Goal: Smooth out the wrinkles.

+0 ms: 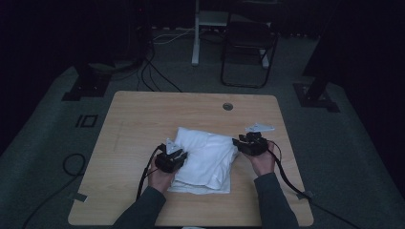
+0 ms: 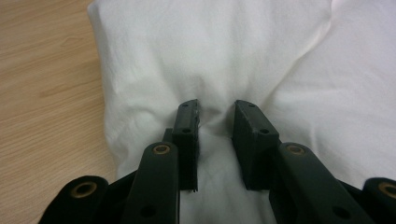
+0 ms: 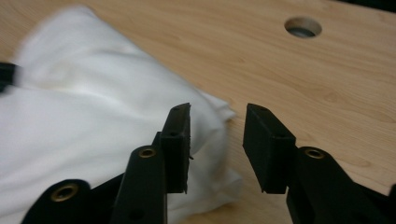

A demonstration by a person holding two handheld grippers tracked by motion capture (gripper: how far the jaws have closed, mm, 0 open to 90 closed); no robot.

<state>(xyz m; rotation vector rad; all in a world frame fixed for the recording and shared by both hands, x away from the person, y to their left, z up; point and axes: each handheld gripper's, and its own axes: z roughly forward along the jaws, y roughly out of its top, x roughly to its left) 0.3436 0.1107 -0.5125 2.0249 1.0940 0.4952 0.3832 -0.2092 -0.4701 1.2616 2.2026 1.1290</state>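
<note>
A folded white cloth [image 1: 205, 160] lies on the wooden table [image 1: 138, 119], a little right of its middle. My left gripper [image 1: 179, 155] sits on the cloth's left edge. In the left gripper view its jaws [image 2: 215, 109] hold a bunched ridge of the cloth [image 2: 210, 51], and creases run into the gap. My right gripper [image 1: 238, 142] is at the cloth's right edge. In the right gripper view its jaws [image 3: 217, 114] stand apart over bare wood, with the cloth's [image 3: 93, 112] corner beside and under the left jaw.
A round cable hole [image 1: 228, 106] [image 3: 302, 27] sits near the table's far edge. Cables trail from both grippers over the near edge. Beyond the table stand a dark folding chair [image 1: 248, 47] and a white stand leg [image 1: 195, 33], with cables on the floor.
</note>
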